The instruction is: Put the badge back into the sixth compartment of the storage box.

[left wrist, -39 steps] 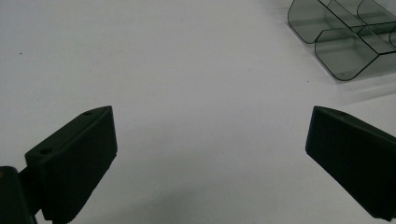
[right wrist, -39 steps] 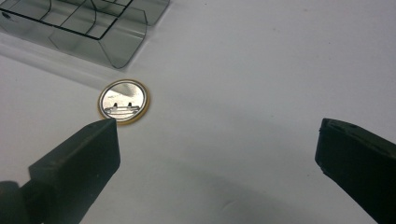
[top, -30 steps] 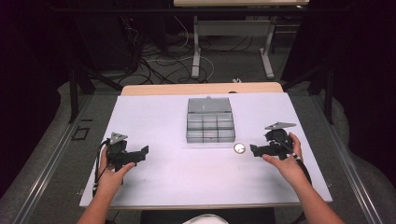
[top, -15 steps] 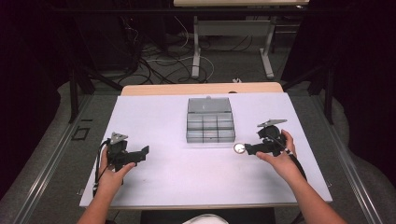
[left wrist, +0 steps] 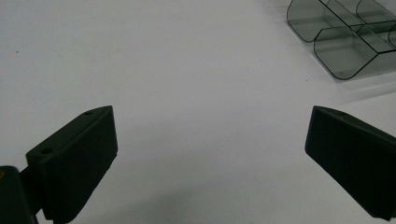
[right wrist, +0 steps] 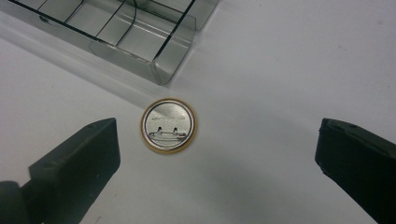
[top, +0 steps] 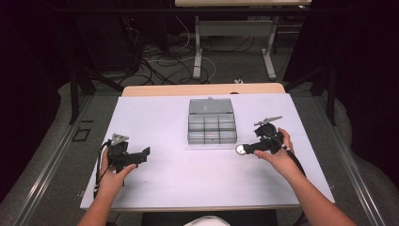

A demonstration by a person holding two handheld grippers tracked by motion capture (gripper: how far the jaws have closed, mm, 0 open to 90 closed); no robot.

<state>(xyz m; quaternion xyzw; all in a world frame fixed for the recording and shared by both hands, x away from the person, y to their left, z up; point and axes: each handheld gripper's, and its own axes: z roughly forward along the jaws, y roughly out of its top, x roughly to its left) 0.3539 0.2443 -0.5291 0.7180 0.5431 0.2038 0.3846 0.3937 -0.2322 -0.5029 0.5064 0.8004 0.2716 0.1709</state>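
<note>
While right gripper [right wrist: 212,154] gapes wide, flat badge [right wrist: 168,124] beside box [right wrist: 140,37] may skid from jaws.

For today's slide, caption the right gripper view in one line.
Open right gripper poised over a pin badge lying back-up beside a clear compartment box.

Both forearms low over the table, left claw [top: 147,151] and right claw [top: 245,149] spread wide.
</note>
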